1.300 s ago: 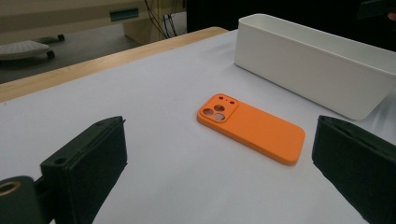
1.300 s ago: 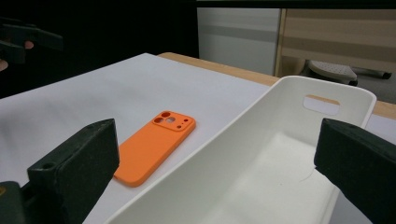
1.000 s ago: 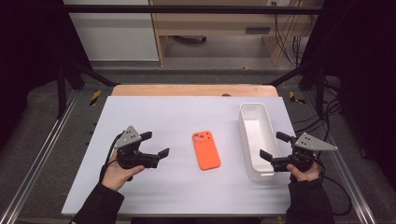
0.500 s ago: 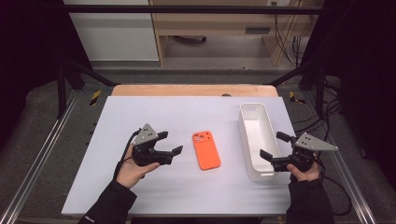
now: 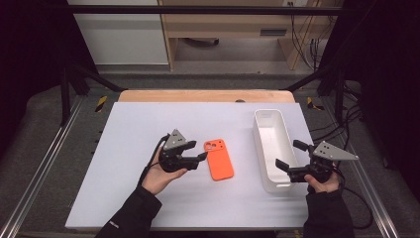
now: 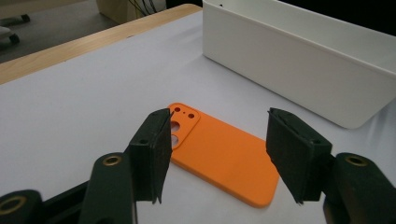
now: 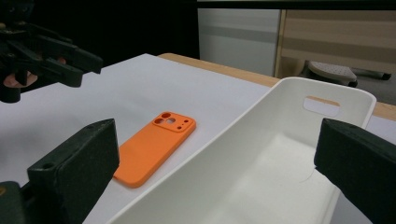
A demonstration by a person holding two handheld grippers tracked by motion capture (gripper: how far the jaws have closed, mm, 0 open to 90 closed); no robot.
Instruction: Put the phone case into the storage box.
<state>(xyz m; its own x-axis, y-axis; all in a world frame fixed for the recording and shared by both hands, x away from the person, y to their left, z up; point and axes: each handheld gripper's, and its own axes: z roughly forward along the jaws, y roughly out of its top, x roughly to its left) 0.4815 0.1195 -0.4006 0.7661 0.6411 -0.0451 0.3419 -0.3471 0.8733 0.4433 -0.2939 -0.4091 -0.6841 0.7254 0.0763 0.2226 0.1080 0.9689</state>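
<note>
Lying on the white table (image 5: 129, 198), orange phone case (image 5: 219, 159) beside spread-jawed left hand-held gripper (image 5: 202, 156).

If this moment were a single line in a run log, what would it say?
left hand-held gripper: open, at orange phone case, not gripping | right hand-held gripper: open, at white bin | case: flat on table

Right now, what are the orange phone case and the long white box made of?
The orange phone case looks like soft silicone or rubbery plastic: matte, no glare, rounded edges, molded camera holes. The long white box looks like hard molded plastic: smooth, slightly shiny thin walls and a cut-out handle slot. I can't be sure by sight alone.
</note>
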